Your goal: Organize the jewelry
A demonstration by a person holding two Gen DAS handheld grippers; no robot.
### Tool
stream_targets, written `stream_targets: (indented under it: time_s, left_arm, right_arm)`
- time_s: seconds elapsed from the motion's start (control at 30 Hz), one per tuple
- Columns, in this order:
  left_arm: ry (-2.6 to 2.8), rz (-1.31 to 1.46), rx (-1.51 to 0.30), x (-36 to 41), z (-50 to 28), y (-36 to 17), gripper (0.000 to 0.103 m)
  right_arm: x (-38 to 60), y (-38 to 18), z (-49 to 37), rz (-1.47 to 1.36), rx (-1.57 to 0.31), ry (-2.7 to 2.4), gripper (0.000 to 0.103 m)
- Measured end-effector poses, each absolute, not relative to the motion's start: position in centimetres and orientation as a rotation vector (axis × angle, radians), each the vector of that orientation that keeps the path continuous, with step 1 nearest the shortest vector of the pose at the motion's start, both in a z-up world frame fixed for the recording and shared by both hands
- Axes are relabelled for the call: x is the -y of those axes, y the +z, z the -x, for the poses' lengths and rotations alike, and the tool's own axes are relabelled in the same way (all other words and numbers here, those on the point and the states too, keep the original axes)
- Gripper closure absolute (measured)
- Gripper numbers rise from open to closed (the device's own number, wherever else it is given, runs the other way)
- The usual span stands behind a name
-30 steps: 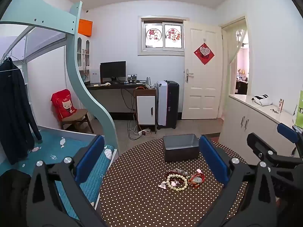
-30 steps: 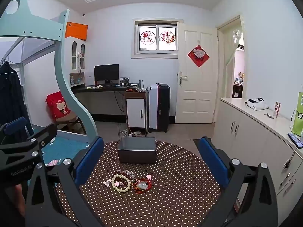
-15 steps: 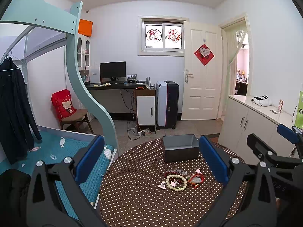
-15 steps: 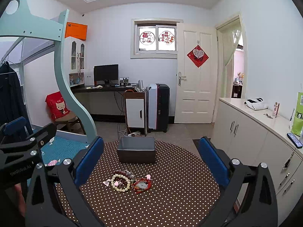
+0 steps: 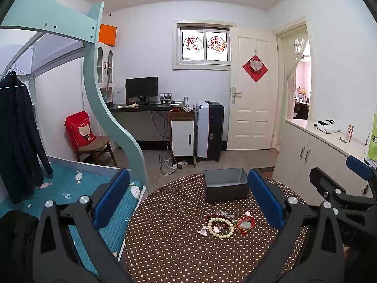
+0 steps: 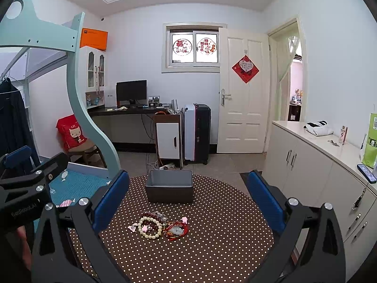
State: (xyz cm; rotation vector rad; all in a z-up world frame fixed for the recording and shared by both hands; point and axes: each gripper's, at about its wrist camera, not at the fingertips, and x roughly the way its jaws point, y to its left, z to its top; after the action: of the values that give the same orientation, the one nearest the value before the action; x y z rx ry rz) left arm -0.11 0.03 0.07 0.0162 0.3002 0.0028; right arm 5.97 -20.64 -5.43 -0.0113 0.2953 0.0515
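A small pile of jewelry lies on the round brown polka-dot table point(image 5: 169, 247): a cream bead bracelet point(image 5: 220, 227), dark red beads point(image 5: 218, 215) and a red cord bracelet with a pale pendant point(image 5: 245, 224). The same cream bracelet point(image 6: 150, 227) and red cord bracelet point(image 6: 176, 230) show in the right wrist view. An open grey box point(image 5: 225, 184) stands behind the pile, also seen in the right wrist view point(image 6: 169, 186). My left gripper point(image 5: 188, 200) is open and empty above the table's near left. My right gripper point(image 6: 188, 200) is open and empty, held high over the near side.
A teal bed frame post point(image 5: 110, 122) and blue mattress point(image 5: 77, 188) stand left of the table. White cabinets point(image 6: 318, 165) run along the right wall. A desk, a small white cabinet point(image 5: 182, 136) and a suitcase point(image 5: 209, 129) stand at the back.
Both grippers have shifted only slightly; the views are almost unchanged. The jewelry and the box have not moved.
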Motion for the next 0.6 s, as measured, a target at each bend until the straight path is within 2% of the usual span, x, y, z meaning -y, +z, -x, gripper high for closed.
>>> stream_targets:
  time_s: [0.6]
  left_arm:
    - [0.006,-0.016,-0.306,-0.22,-0.06,-0.04,0.003]
  right_arm:
    - [20.82,-5.46,-6.16,0.007,-0.296,0.050,0.006]
